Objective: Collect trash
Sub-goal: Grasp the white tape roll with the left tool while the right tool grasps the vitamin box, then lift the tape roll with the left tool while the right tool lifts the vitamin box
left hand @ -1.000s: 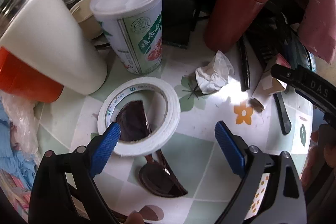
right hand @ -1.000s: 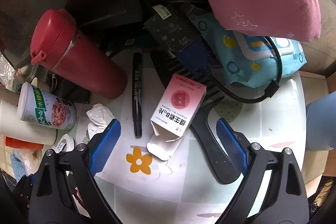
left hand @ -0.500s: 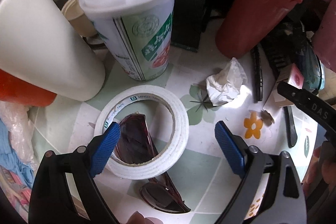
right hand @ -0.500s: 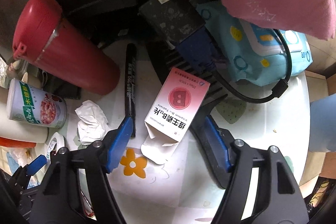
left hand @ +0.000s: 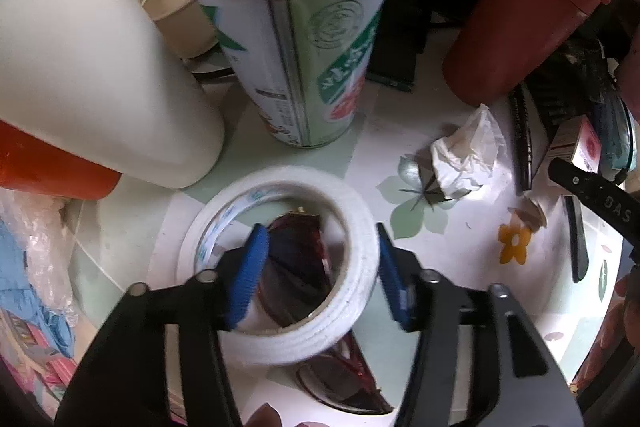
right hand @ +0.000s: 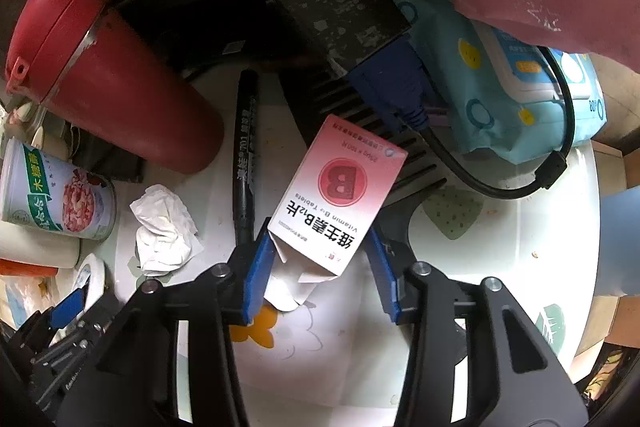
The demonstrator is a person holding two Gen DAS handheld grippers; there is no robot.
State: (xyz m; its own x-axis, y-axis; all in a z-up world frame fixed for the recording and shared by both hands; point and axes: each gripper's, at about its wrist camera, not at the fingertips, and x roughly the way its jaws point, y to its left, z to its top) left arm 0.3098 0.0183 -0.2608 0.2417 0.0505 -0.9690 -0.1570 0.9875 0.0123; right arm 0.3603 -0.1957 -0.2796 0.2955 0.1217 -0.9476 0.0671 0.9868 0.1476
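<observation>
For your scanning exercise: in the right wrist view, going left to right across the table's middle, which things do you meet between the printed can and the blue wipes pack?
Printed can → crumpled tissue → black marker → pink vitamin box → black cable → blue wipes pack.

pink vitamin box (right hand: 336, 203) – flap open, lying flat; crumpled white tissue (right hand: 164, 227) nearby on table.

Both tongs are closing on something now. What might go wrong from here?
1. The left tongs, whose jaws have just been closing, straddle the wall of the tape roll, one finger inside it above the sunglasses; lifting may snag them.
2. The right tongs, also just closing, flank the open end of the vitamin box; the empty card may crush or slip.
3. The crumpled tissue could be missed.
</observation>
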